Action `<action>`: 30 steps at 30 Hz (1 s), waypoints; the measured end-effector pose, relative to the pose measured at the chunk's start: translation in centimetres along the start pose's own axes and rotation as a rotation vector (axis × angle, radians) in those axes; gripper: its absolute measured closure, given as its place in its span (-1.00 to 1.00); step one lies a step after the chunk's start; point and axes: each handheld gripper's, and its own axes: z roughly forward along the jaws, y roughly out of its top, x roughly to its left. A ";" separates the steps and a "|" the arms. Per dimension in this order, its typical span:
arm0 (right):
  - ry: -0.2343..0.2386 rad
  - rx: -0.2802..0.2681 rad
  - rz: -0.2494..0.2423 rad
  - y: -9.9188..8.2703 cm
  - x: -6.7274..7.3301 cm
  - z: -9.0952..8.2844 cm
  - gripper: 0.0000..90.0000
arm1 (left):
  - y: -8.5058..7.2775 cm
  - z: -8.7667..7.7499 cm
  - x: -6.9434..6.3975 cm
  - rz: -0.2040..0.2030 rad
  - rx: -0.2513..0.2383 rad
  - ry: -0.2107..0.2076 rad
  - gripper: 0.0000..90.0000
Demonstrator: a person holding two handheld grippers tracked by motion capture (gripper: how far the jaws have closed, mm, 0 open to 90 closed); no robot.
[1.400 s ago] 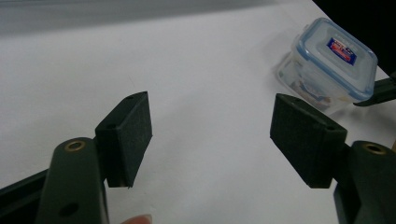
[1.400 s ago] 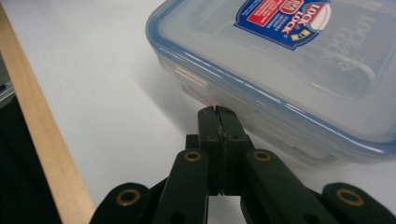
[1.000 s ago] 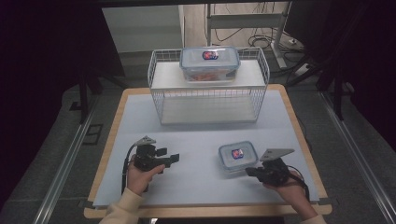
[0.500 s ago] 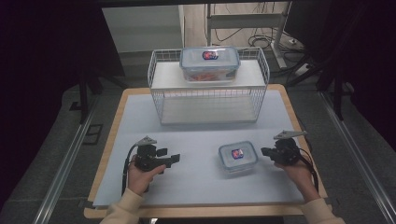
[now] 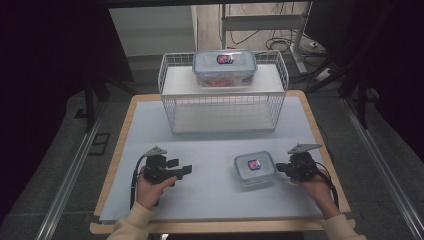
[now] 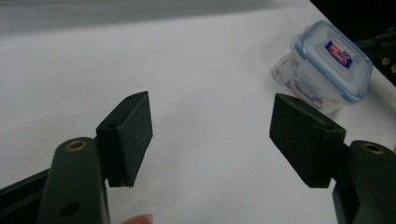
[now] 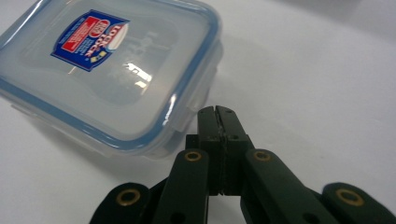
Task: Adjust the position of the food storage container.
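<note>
Two tongs rest low over the desk (image 5: pixel 150 130), and neither holds anything. The right tongs (image 7: pixel 217 116) are pressed shut, their tips just beside the near clip of the small box (image 7: pixel 112 74), close to touching it; whether they touch I cannot tell. The left tongs (image 6: pixel 210 135) stand wide apart with bare desk between them, the same box (image 6: pixel 329 63) well off toward the right hand. In the high view the small box (image 5: pixel 255 169) lies flat on the desk, lid on, between the two hands but hard by the right tongs (image 5: pixel 281 169). Further back, a larger box (image 5: pixel 225 67) already sits on top of the wire basket (image 5: pixel 172 107). Judging from that, the small one has yet to be lifted and placed; most of the work remains.
</note>
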 end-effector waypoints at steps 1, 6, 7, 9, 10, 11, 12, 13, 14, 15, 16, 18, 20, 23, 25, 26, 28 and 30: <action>0.000 0.008 -0.006 0.0 0.1 0.1 0.99 | 0.0 0.0 0.0 -0.001 -0.004 0.005 -0.34; 0.005 0.010 -0.003 0.0 0.4 0.1 1.00 | 0.0 -0.2 0.1 -0.013 -0.010 0.010 -0.34; 0.007 0.011 0.001 0.0 0.5 0.1 1.00 | 0.0 -0.1 0.1 -0.013 -0.010 0.010 -0.34; 0.015 0.012 -0.005 0.0 0.9 0.2 1.00 | 0.0 -0.1 0.1 -0.014 -0.009 0.007 -0.34; 0.019 0.013 -0.009 0.1 1.1 0.2 1.00 | 0.0 -0.1 0.2 -0.017 -0.009 0.005 -0.34; 0.022 0.016 -0.016 0.2 1.3 0.3 1.00 | 0.0 -0.1 0.2 -0.019 -0.009 0.004 -0.34; 0.024 0.018 -0.019 0.3 1.6 0.4 1.00 | 0.0 -0.1 0.2 -0.019 -0.008 0.004 -0.34; 0.028 0.017 -0.024 0.4 1.8 0.5 1.00 | 0.0 -0.1 0.2 -0.019 -0.009 0.004 -0.34; 0.033 0.017 -0.026 0.5 2.1 0.5 1.00 | 0.0 -0.1 0.2 -0.019 -0.009 0.003 -0.34; 0.038 0.017 -0.035 0.6 2.3 0.6 1.00 | 0.0 -0.1 0.2 -0.020 -0.008 0.004 -0.34; 0.041 0.017 -0.041 0.7 2.5 0.7 1.00 | 0.0 -0.1 0.3 -0.021 -0.008 0.005 -0.34; 0.048 0.019 -0.047 0.8 2.9 0.9 1.00 | 0.0 -0.1 0.4 -0.022 -0.006 0.005 -0.34; 0.056 0.025 -0.050 0.9 3.2 1.2 1.00 | 0.0 0.0 0.4 -0.023 -0.004 0.007 -0.34; 0.066 0.022 -0.056 1.0 3.7 1.4 1.00 | -0.1 0.0 0.5 -0.025 -0.002 0.010 -0.34; 0.068 0.024 -0.060 1.2 4.2 1.6 1.00 | -0.1 0.0 0.5 -0.023 -0.002 0.013 -0.34; 0.072 0.024 -0.064 1.3 4.4 1.8 1.00 | -0.1 0.0 0.5 -0.025 -0.001 0.014 -0.34; 0.077 0.021 -0.064 1.5 4.8 2.0 1.00 | -0.1 0.1 0.6 -0.027 0.000 0.015 -0.34; 0.079 0.020 -0.065 1.7 5.1 2.4 1.00 | -0.1 0.1 0.6 -0.027 0.002 0.017 -0.34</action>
